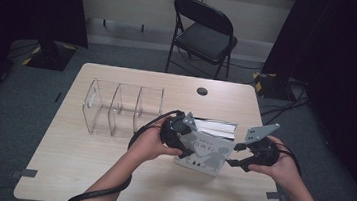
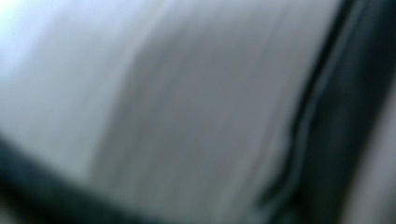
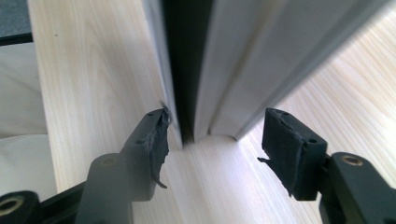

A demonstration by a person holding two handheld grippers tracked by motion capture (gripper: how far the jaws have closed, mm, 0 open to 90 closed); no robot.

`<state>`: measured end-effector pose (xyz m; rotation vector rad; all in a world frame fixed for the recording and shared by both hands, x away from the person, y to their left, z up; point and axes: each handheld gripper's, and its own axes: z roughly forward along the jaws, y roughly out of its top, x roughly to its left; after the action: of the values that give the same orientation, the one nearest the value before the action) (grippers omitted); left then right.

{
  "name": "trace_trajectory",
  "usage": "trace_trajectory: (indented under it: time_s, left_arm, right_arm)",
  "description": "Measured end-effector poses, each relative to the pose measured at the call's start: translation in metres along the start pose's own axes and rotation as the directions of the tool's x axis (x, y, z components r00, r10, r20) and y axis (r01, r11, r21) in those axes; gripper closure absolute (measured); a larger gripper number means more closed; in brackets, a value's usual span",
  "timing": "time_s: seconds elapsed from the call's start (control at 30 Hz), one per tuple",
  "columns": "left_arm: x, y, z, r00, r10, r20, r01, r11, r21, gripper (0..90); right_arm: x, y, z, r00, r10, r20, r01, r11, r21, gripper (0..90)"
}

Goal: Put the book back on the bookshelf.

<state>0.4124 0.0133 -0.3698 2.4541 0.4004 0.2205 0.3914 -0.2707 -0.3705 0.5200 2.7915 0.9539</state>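
Books lying flat, a grey-covered hardback (image 1: pixel 204 152) atop a white-paged one, span the pale wooden table (image 1: pixel 83 171) between the hands: left gripper (image 1: pixel 187 151) presses its near-left corner, grip unclear, right gripper (image 3: pixel 212 140) gapes astride the right-end spines, clear acrylic divider rack (image 1: pixel 115 109) standing beyond-left.

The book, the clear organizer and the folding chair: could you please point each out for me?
book (image 1: pixel 206 152), high view, on its grey cover.
clear organizer (image 1: pixel 115 108), high view, on a middle divider.
folding chair (image 1: pixel 204 39), high view, on its seat.
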Motion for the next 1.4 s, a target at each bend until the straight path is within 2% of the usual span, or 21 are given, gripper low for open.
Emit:
trace_trajectory:
  time_s: [0.13,0.27,0.33,0.43,0.5,0.57,0.63,0.77,0.83,0.9,1.0,1.13,1.27,1.4]
  left_arm:
    - [-0.002,0.003,-0.003,1.0000,0.001,-0.007,-0.001,1.0000,0.008,26.6]
    - [-0.001,0.005,-0.007,1.0000,0.009,0.002,-0.009,0.9996,0.028,31.9]
    - [-0.002,0.006,-0.008,0.9998,0.020,0.002,-0.020,0.9990,0.040,33.4]
    - [-0.002,0.008,-0.008,0.9995,0.030,0.010,-0.031,0.9984,0.048,33.9]
    - [-0.002,0.009,-0.008,0.9994,0.034,0.009,-0.034,0.9981,0.051,33.9]
    - [-0.001,0.010,-0.008,0.9991,0.040,0.010,-0.041,0.9988,0.028,32.4]
    - [-0.001,0.014,-0.010,0.9996,0.028,0.006,-0.028,0.9996,0.001,29.5]
    - [-0.002,0.020,-0.010,0.9984,0.055,0.009,-0.055,0.9981,0.026,29.4]
    - [-0.002,0.019,-0.011,0.9981,0.059,0.016,-0.060,0.9978,0.027,30.7]
    - [-0.002,0.020,-0.012,0.9966,0.079,0.024,-0.080,0.9959,0.042,33.4]
    - [-0.003,0.021,-0.016,0.9950,0.089,0.046,-0.092,0.9939,0.061,40.0]
    - [-0.004,0.020,-0.020,0.9939,0.082,0.074,-0.087,0.9940,0.065,47.2]
    - [-0.007,0.018,-0.022,0.9942,0.078,0.074,-0.082,0.9945,0.065,49.3]
    - [-0.009,0.021,-0.022,0.9948,0.066,0.077,-0.073,0.9933,0.090,50.2]
  right_arm:
    - [-0.002,-0.020,0.003,0.9983,0.054,0.021,-0.054,0.999,-0.004,38.0]
    - [-0.002,-0.043,0.014,0.9929,0.111,0.044,-0.111,0.994,-0.001,33.1]
    - [0.000,-0.057,0.023,0.9863,0.154,0.058,-0.154,0.988,-0.009,30.4]
    - [0.001,-0.074,0.035,0.9766,0.193,0.094,-0.192,0.981,-0.017,26.3]
    - [0.002,-0.084,0.042,0.9682,0.233,0.092,-0.232,0.973,-0.019,25.3]
    - [0.003,-0.092,0.048,0.9652,0.242,0.100,-0.241,0.970,-0.020,24.5]
    - [0.005,-0.099,0.054,0.9638,0.247,0.101,-0.246,0.969,-0.025,23.6]
    - [0.009,-0.104,0.063,0.9653,0.232,0.120,-0.231,0.973,-0.020,21.1]
    - [0.011,-0.106,0.065,0.9619,0.233,0.143,-0.230,0.972,-0.039,19.1]
    - [0.012,-0.107,0.066,0.9641,0.224,0.143,-0.218,0.974,-0.053,16.8]
    - [0.013,-0.109,0.067,0.9608,0.229,0.156,-0.220,0.973,-0.076,15.7]
    - [0.014,-0.112,0.068,0.9516,0.254,0.173,-0.238,0.965,-0.110,15.2]
    - [0.017,-0.114,0.070,0.9439,0.276,0.182,-0.252,0.957,-0.142,14.6]
    - [0.020,-0.117,0.072,0.9347,0.297,0.196,-0.263,0.948,-0.181,14.1]
